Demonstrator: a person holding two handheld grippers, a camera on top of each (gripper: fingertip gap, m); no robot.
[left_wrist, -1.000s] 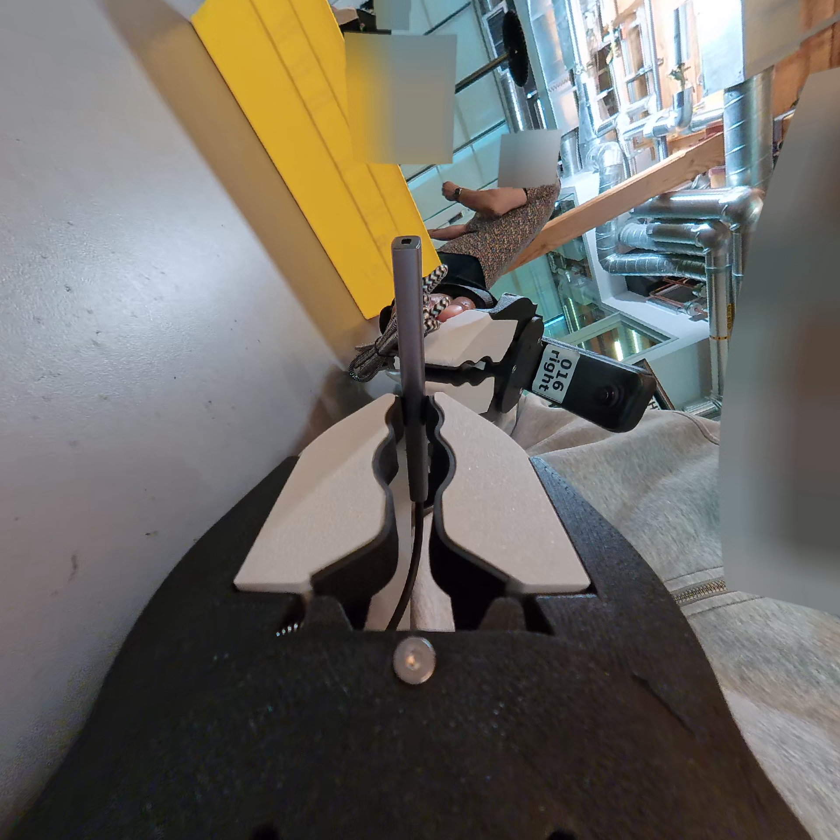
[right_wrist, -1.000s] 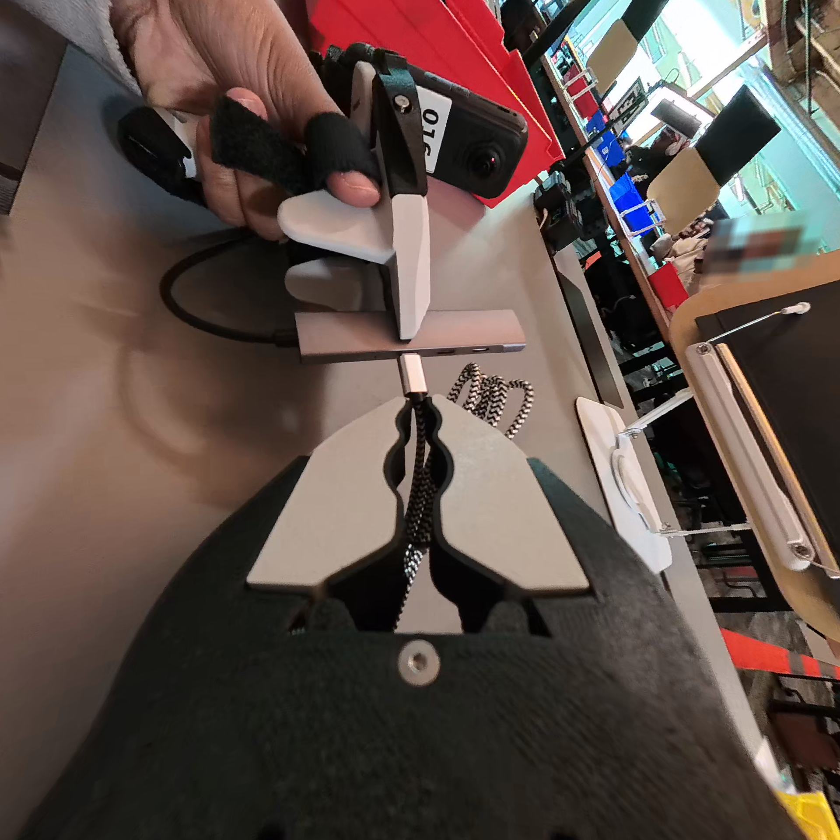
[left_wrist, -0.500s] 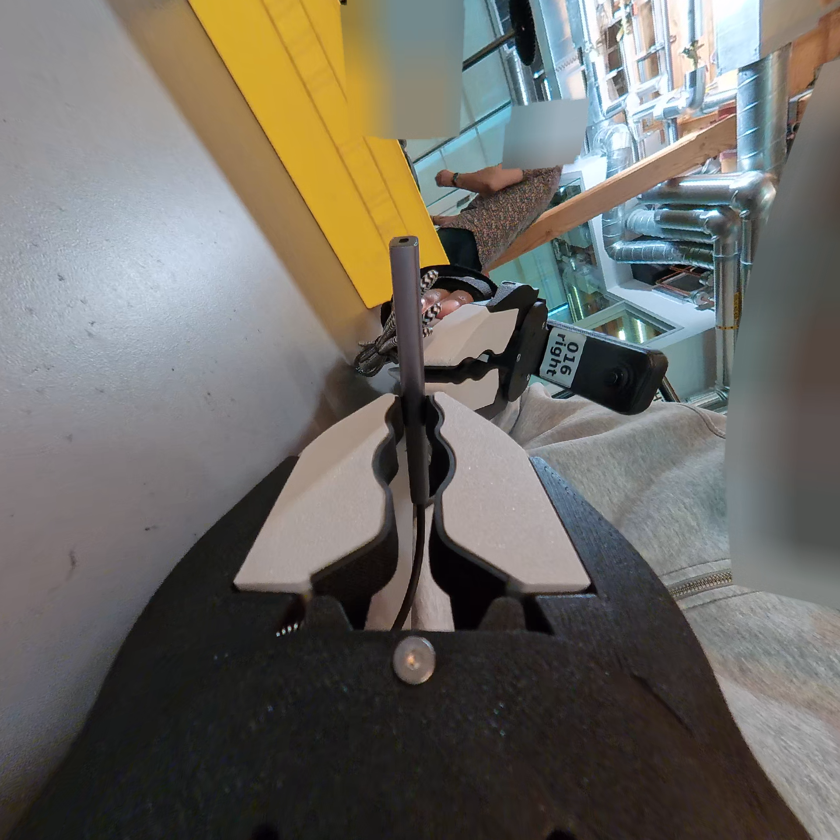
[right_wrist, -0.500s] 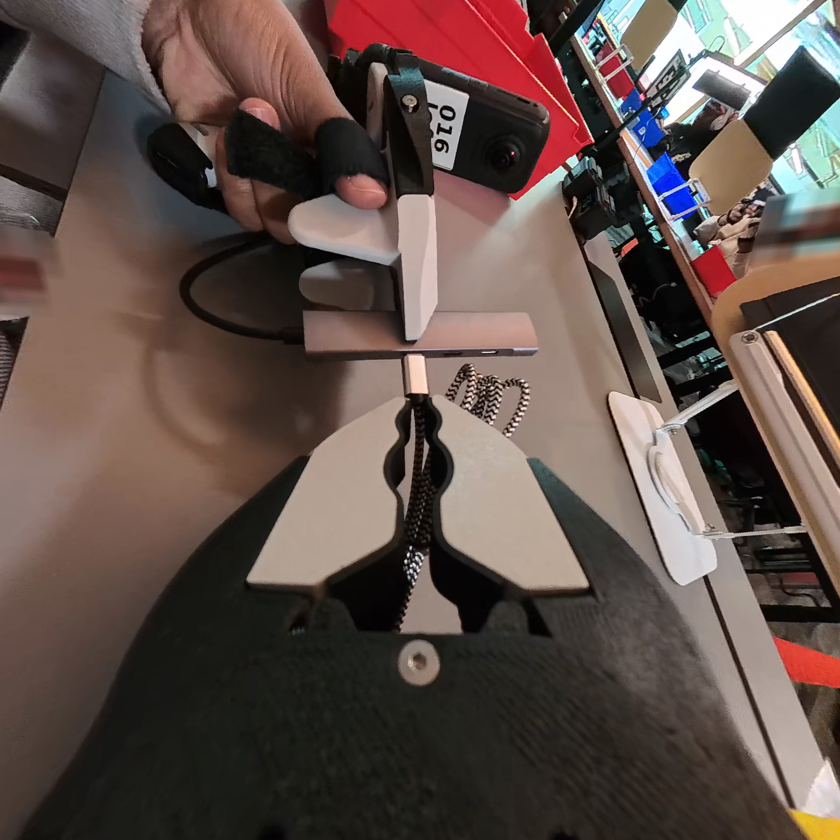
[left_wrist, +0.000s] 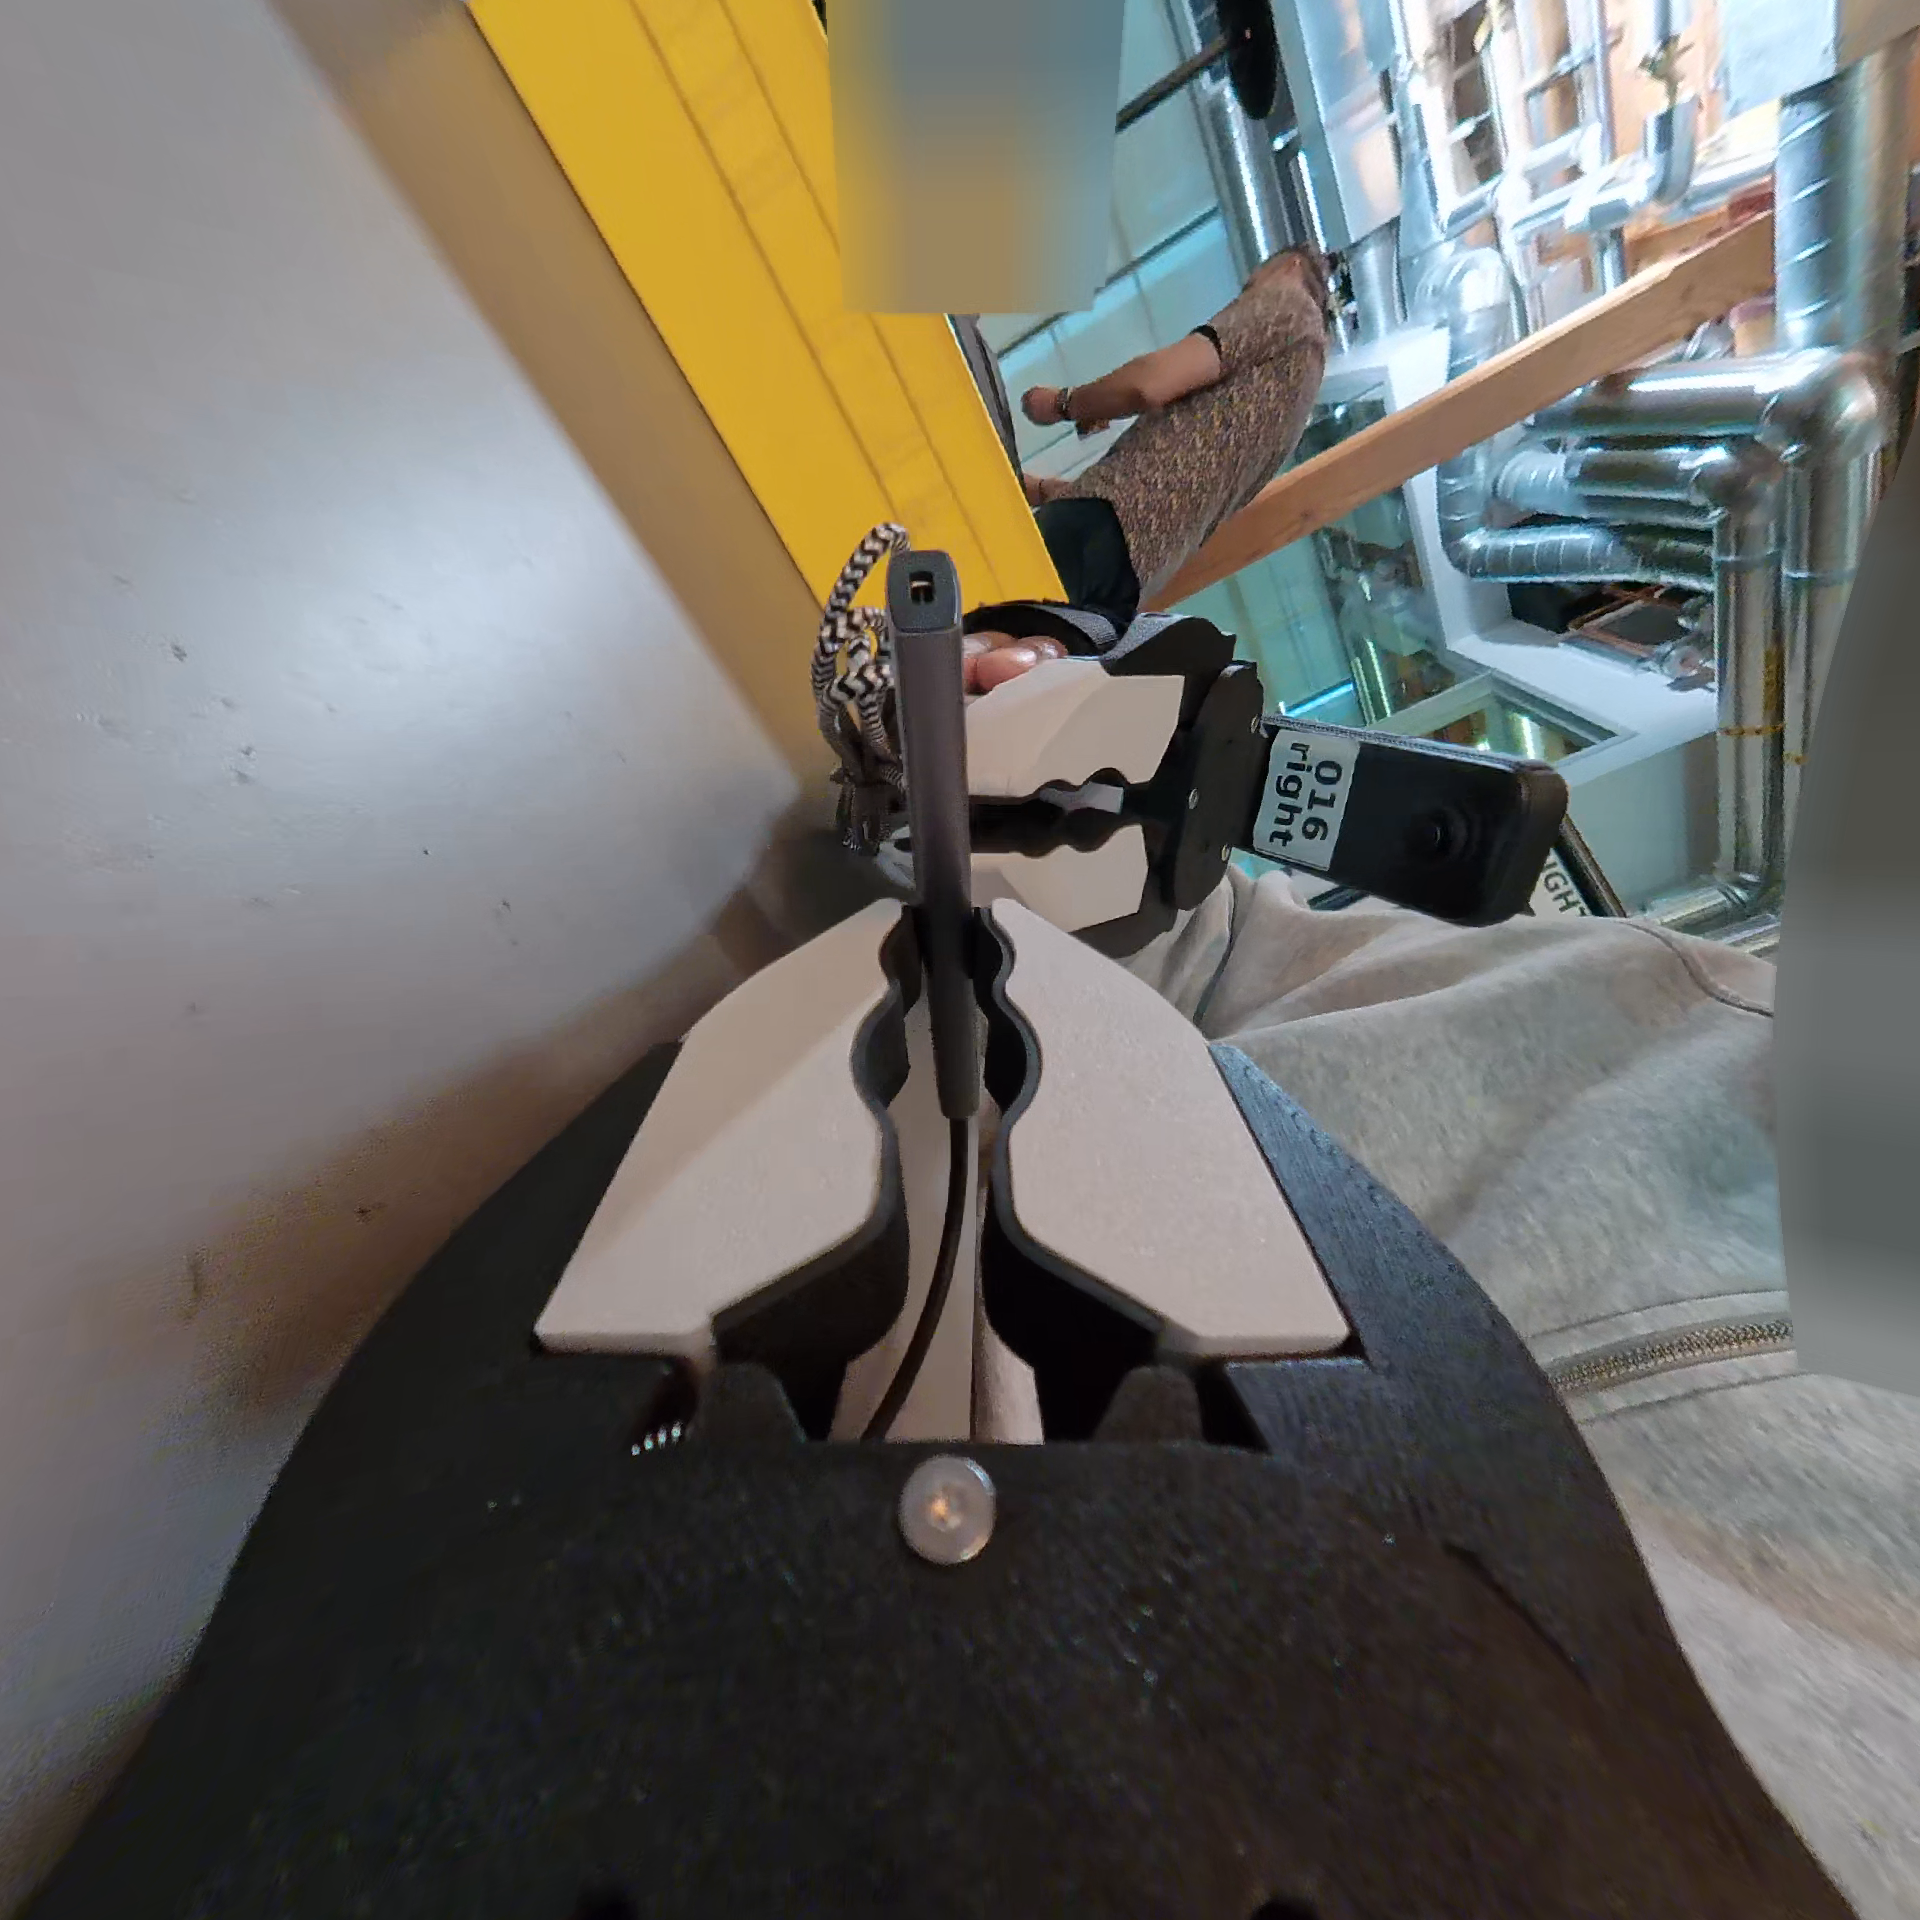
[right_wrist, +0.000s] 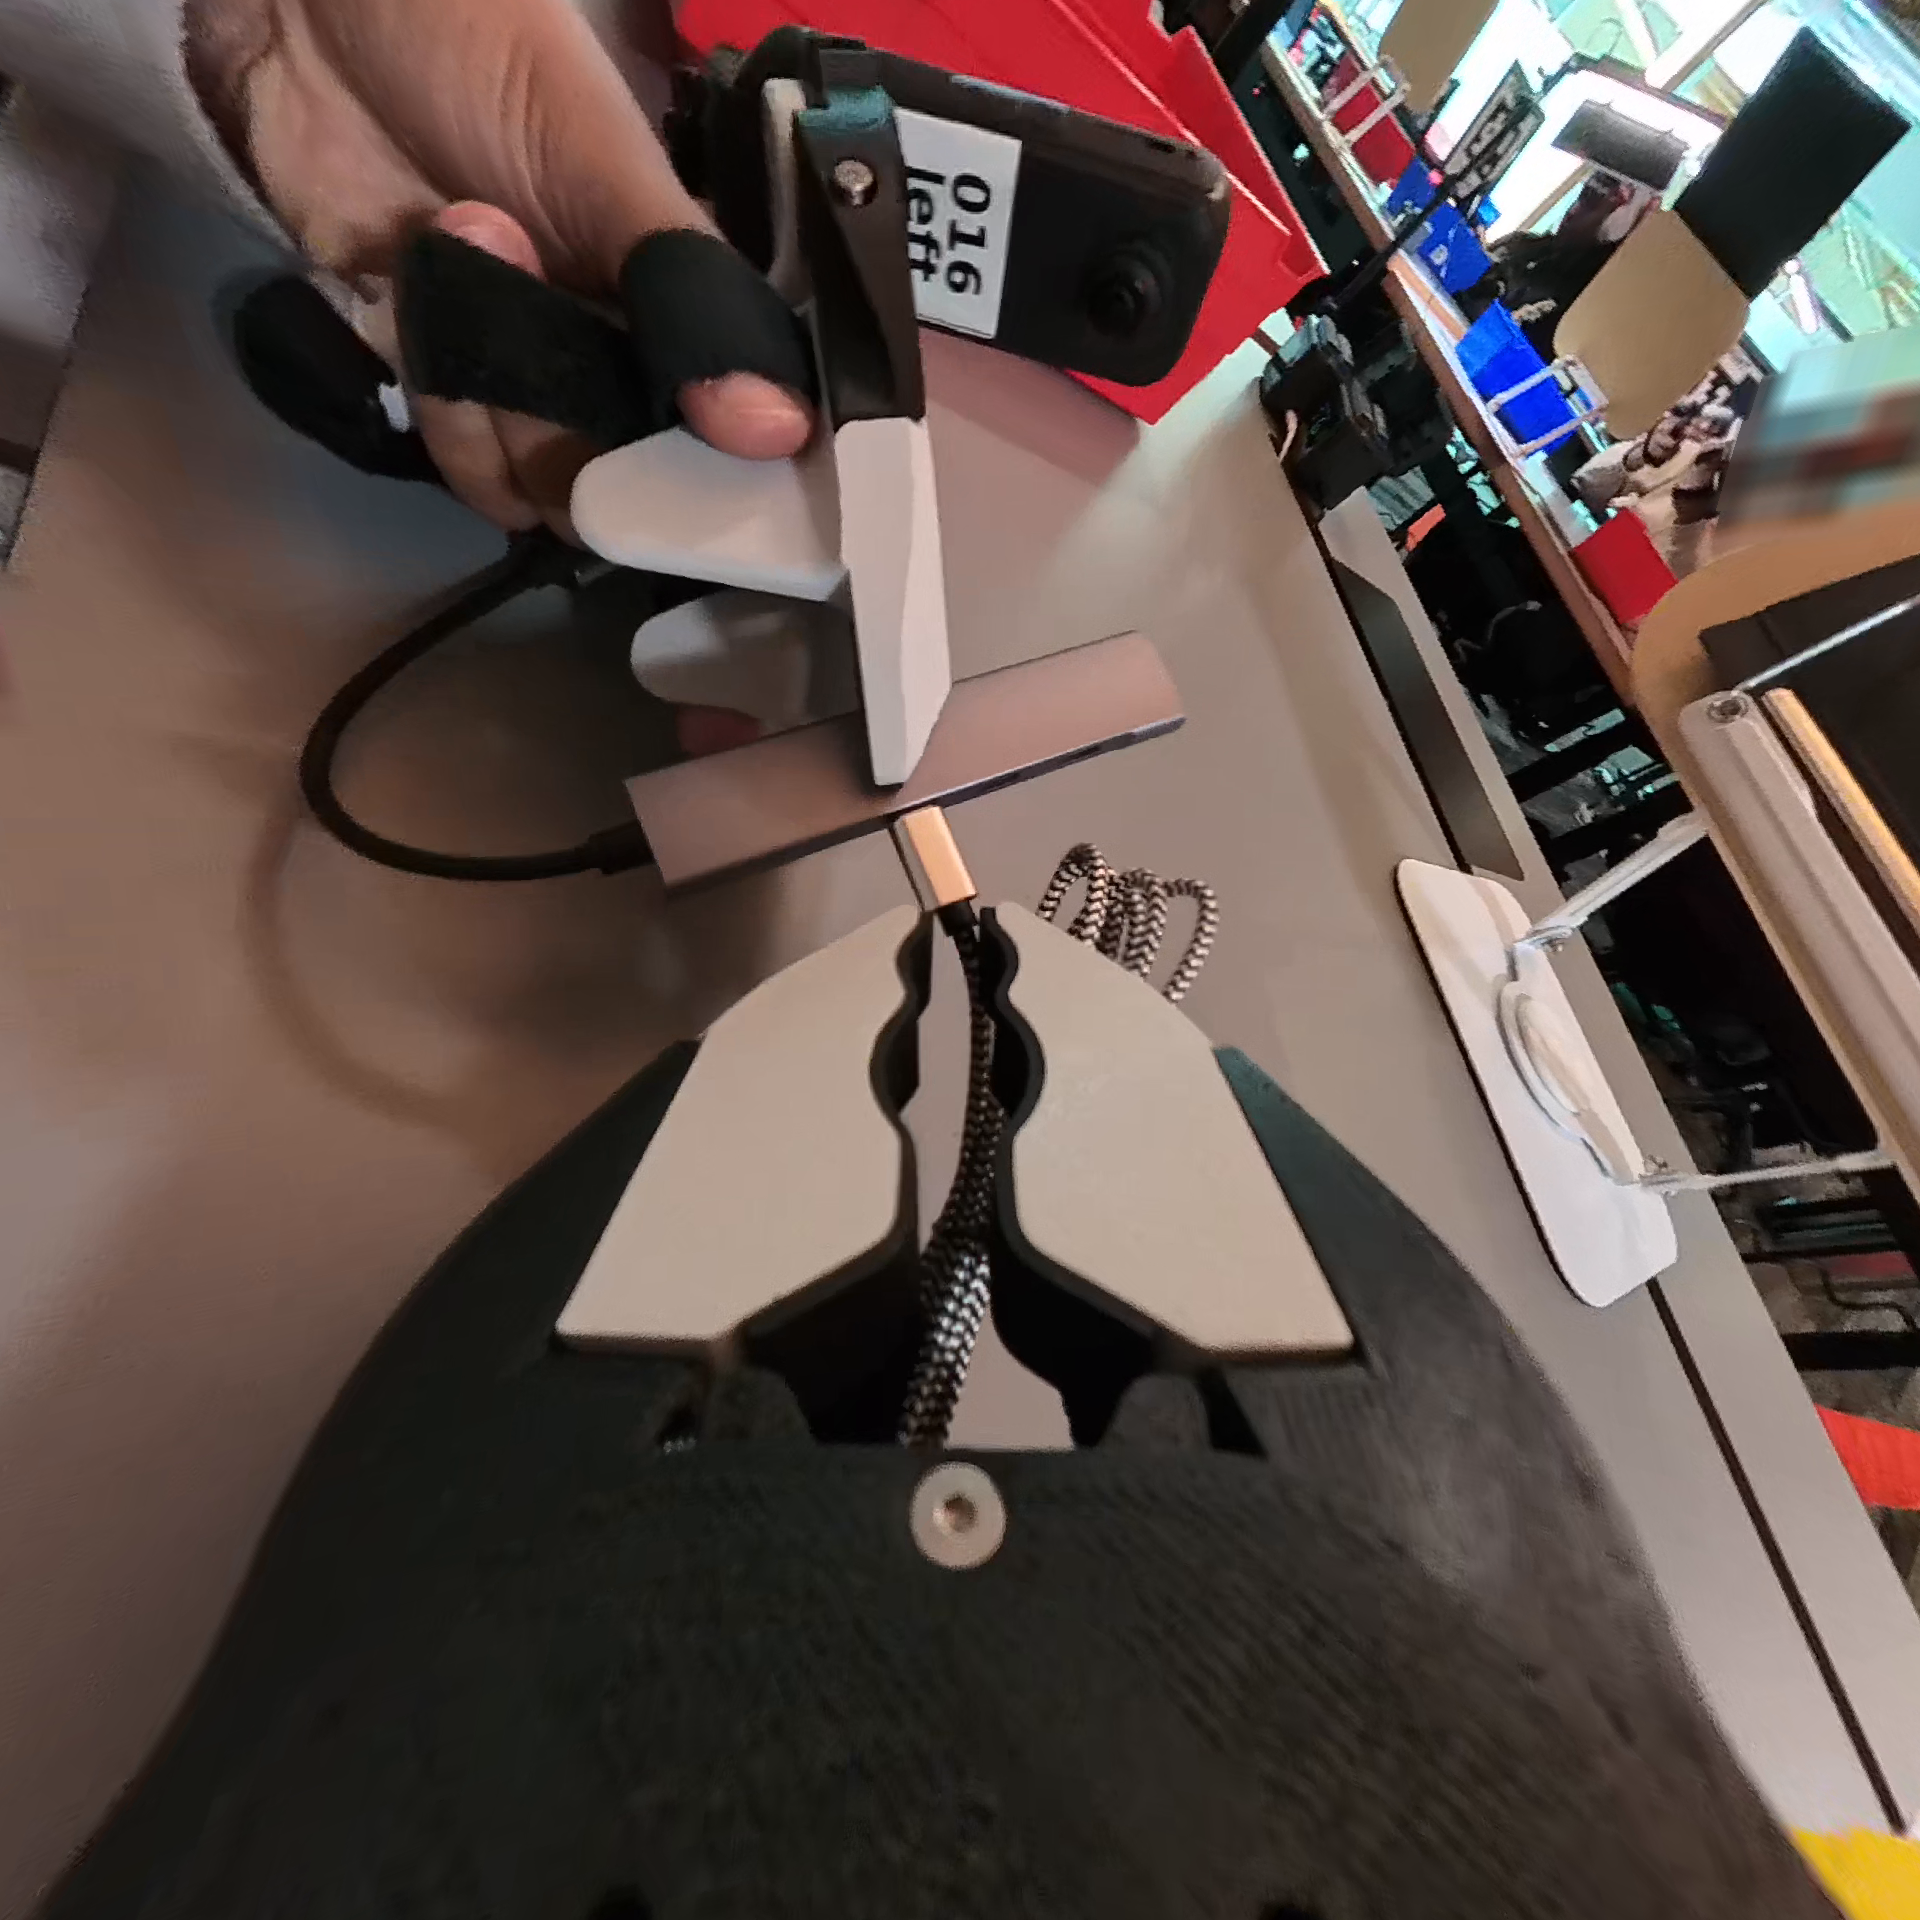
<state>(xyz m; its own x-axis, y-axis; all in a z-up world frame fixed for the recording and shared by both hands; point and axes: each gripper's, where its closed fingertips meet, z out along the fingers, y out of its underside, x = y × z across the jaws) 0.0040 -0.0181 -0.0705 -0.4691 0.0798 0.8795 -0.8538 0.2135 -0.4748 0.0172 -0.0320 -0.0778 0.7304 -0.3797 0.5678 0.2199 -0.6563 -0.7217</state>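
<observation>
My left gripper (left_wrist: 941, 914) is shut on a slim grey hub (left_wrist: 928, 727), seen edge-on, with its black lead (left_wrist: 935, 1247) running back between the fingers. My right gripper (right_wrist: 956, 914) is shut on a black-and-white braided cable (right_wrist: 961, 1195). The cable's metal plug (right_wrist: 935, 862) sticks out of the tips and meets the long side edge of the hub (right_wrist: 1070, 696). The left gripper (right_wrist: 894, 769), held by a hand (right_wrist: 468, 156), pinches the hub from above, a little over the grey table (right_wrist: 208, 1039). The right gripper also shows in the left wrist view (left_wrist: 914, 821), its tips hidden behind the hub.
Loose loops of braided cable (right_wrist: 1132, 914) lie on the table behind the plug. A white pad with a clear stand (right_wrist: 1538, 1091) and a dark flat slab (right_wrist: 1423, 707) sit at the table's right edge. Red bins (right_wrist: 1195, 104), a yellow bin (left_wrist: 779, 312), a grey sleeve (left_wrist: 1507, 1143). My two grippers' fingertips are within a few centimetres of each other.
The hub and the left gripper have tilted in the right wrist view, and the plug has tilted with them, staying at the hub's edge. Both grippers stay shut.
</observation>
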